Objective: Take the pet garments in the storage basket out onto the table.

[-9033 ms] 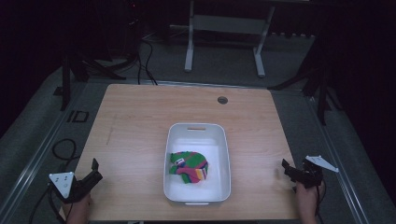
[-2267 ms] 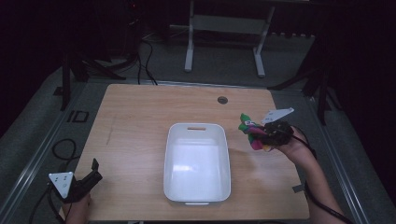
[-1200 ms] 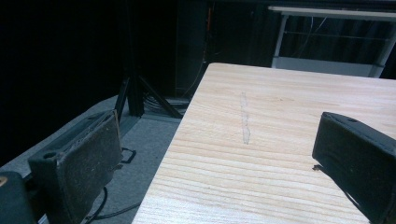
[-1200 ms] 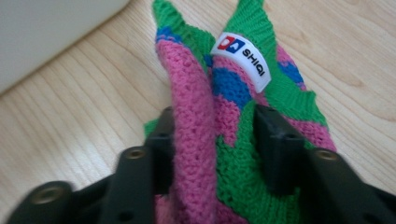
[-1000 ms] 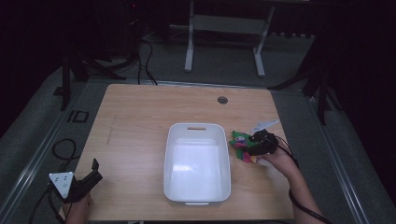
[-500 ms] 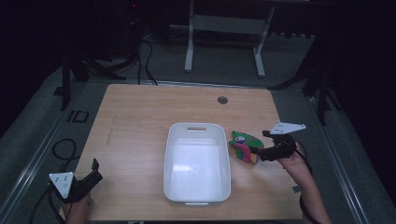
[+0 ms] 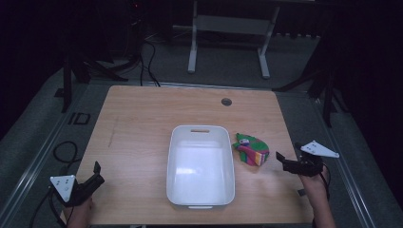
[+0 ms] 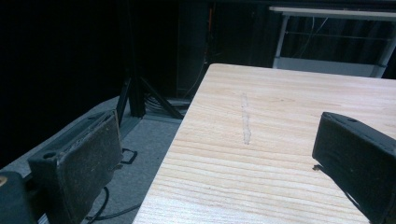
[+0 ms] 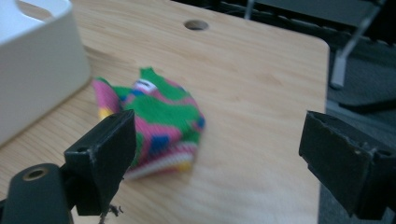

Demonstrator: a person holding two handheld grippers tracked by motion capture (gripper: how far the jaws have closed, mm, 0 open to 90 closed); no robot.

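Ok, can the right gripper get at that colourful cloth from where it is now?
Probably yes. The right gripper is open beside the cloth, which lies on bare table right of the tub, with nothing between them.

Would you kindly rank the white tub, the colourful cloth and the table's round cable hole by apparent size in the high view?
1. white tub, clearly the largest.
2. colourful cloth, crumpled on the table right of the tub.
3. cable hole, smallest, though it lies farthest from the camera.
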